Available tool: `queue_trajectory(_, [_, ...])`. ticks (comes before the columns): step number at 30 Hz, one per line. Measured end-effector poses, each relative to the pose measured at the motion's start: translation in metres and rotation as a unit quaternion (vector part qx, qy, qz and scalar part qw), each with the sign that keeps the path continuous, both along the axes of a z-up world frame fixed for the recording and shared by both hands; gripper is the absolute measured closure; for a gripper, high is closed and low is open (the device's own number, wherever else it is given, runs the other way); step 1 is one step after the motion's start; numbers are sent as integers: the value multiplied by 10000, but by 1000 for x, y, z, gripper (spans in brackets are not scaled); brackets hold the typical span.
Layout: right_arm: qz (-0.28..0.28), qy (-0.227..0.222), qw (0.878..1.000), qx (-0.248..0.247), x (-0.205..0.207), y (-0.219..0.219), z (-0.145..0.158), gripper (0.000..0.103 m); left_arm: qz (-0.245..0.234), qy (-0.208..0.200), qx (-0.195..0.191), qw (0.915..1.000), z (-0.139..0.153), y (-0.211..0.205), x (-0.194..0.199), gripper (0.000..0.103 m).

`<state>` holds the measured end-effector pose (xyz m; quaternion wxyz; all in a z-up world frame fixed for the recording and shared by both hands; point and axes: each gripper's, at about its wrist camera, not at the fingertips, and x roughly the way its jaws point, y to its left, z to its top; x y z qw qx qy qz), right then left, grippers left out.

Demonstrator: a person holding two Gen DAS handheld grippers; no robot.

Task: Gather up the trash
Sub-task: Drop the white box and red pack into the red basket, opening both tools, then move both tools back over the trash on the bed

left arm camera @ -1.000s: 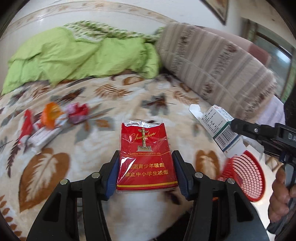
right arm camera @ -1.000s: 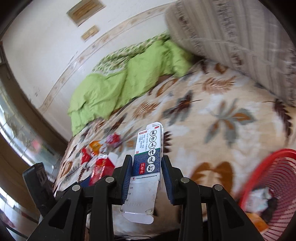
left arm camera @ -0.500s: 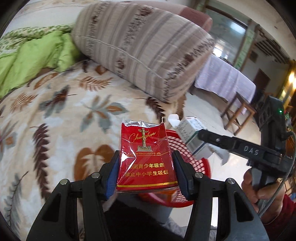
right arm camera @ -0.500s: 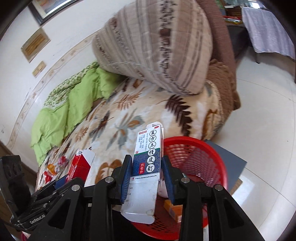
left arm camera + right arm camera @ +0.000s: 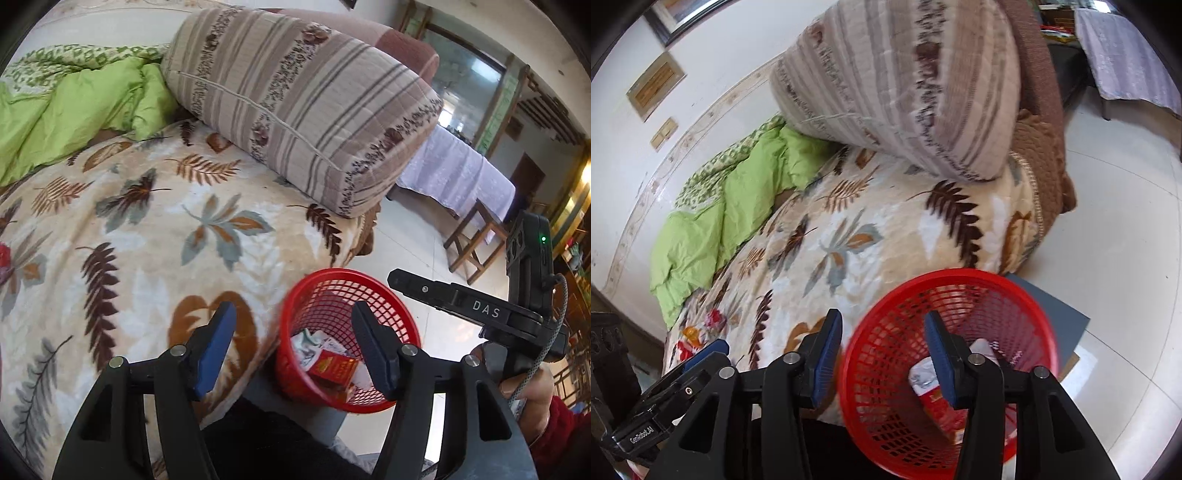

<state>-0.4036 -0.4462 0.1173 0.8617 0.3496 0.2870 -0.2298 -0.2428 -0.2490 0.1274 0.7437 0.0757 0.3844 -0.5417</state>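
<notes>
Hovering over the red mesh basket [image 5: 343,400], both the left gripper [image 5: 293,349] and right gripper [image 5: 882,360] have fingers spreading apart, nothing between; red cigarette pack [image 5: 334,369] already inside; wrappers [image 5: 696,338] left on the bed [image 5: 849,236], I'd guess.

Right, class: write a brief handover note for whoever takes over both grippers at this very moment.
Left gripper: jaws opening, nothing between them.
Right gripper: jaws opening, also empty.
Both hang over the red basket on the floor beside the bed.
Done: a red cigarette pack and white litter lie in the basket.
Left: small red and orange wrappers at the bed's far end; fetch and bin them.
</notes>
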Motion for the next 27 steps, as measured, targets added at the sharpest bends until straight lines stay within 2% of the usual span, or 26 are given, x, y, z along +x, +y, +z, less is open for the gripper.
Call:
queue_trajectory(8, [895,129,9957,-188,59,45,2,51,863,-30,29,9963,-5,67,48,37])
queue_trajectory(16, [1743,90,9837,-429,131,103,10,49,2027,-236,-8,9790,-6,146,104,37])
queue_trajectory(19, [2077,126,9768,-505,162,130,9,49,2490,-314,-18,9680,-8,179,123,37])
queue_trajectory(21, [2259,123,9727,-515,182,146,7,49,2852,-474,36,9573,-8,202,135,37])
queue_trajectory(22, [2355,120,9704,-531,192,154,7,49,3118,-634,116,9479,-9,215,143,37])
queue_trajectory(23, [2448,112,9679,-565,201,162,6,49,3275,-712,152,9420,-10,225,147,37])
queue_trajectory(27, [2715,120,9604,-621,235,189,-4,49,4090,-867,392,9075,-21,266,177,37])
